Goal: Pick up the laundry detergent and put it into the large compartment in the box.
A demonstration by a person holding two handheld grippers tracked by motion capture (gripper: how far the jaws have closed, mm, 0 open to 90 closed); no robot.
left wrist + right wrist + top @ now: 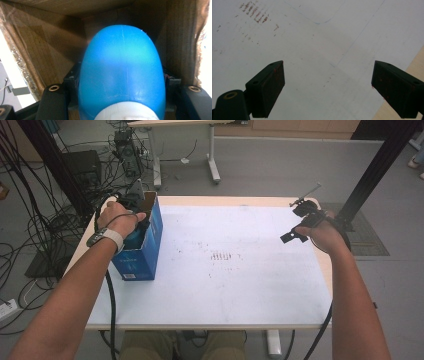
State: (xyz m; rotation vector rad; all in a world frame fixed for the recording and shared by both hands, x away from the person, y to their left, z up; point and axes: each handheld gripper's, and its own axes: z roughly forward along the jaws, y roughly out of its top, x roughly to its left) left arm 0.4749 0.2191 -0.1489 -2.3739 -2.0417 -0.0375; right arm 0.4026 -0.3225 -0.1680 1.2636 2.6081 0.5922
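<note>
Blue bottle (pixel 122 72) sits down inside the blue carton (pixel 150 245), which I take as my landmark: the carton stands upright on the white table sheet (pixel 235 285) at its left edge, open top facing up. From the left gripper view I see the bottle's rounded body rising toward the carton's brown cardboard inner walls, its white cap (pixel 126 112) nearest the camera at the bottom of that view. My left gripper (pixel 122 100) is pinching the bottle, with black jaws pressed against its sides on either side just above the cap, so the grip sits low on the body near the neck. In the high view my left hand (pixel 117 220) is at the carton's open top, reaching into it, with a watch on the wrist and the black cable trailing down past the carton's left side toward the table's near edge. To the right of the carton, the sheet carries a patch of small reddish-brown marks (pixel 220 256) near its middle. Well apart from the carton, at the far right edge of the table, my right gripper (pixel 328 87) hangs above the bare sheet with its jaws spread wide and nothing between them; my right hand (pixel 320 232) holds it there.
</note>
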